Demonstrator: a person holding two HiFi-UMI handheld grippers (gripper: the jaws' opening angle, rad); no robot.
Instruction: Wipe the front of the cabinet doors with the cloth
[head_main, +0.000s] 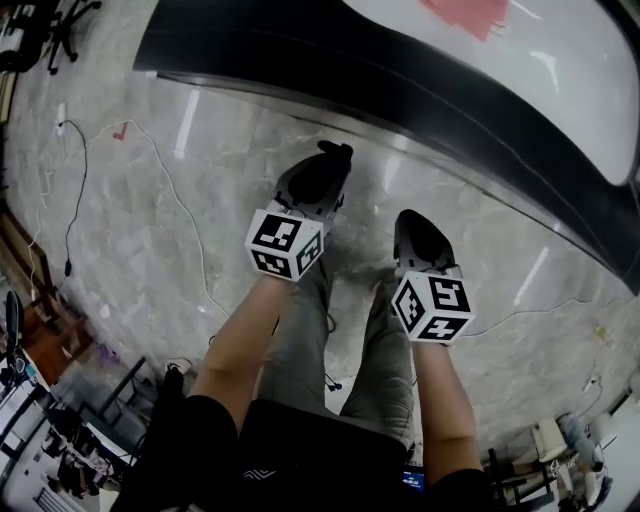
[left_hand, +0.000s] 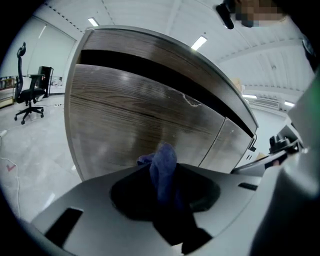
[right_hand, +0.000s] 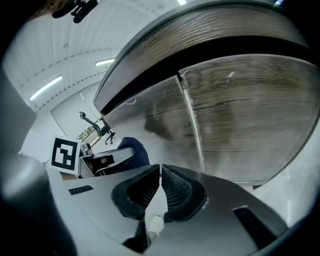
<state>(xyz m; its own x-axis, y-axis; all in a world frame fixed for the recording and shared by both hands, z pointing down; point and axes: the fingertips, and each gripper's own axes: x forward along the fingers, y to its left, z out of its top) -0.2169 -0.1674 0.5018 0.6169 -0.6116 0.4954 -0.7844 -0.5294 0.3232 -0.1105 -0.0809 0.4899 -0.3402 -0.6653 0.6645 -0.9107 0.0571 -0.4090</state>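
Head view looks steeply down on 2 forearms held out over a pale, polished stone floor (head_main: 150, 240), with the left gripper (head_main: 335, 152) nearer the cabinet than the right gripper (head_main: 408, 222). The cabinet's white top (head_main: 420, 70) curves across the upper edge.

The left gripper's jaws are clamped on the cloth (left_hand: 164, 165), a blue wad that sticks up out of them and points at the cabinet doors (left_hand: 140, 120). The right gripper's jaws are pressed together with nothing between them. It is just held out beside the other, facing the seam between the 2 doors.

As for the job, I'd say it is at the very start. The cloth is close to the wood-grain fronts, but no view shows it against them, so the whole wipe looks left to do. Hazy, dull patches lie over both doors, though whether they are smears or only reflections I cannot say.

The fronts are flat and handle-free, under a dark recess below the top — easy to sweep across. Round about it is an open office: a thin cable (head_main: 180, 205) trails over the floor, a black office chair (left_hand: 30, 92) stands well off to the side, and strip lights run overhead.
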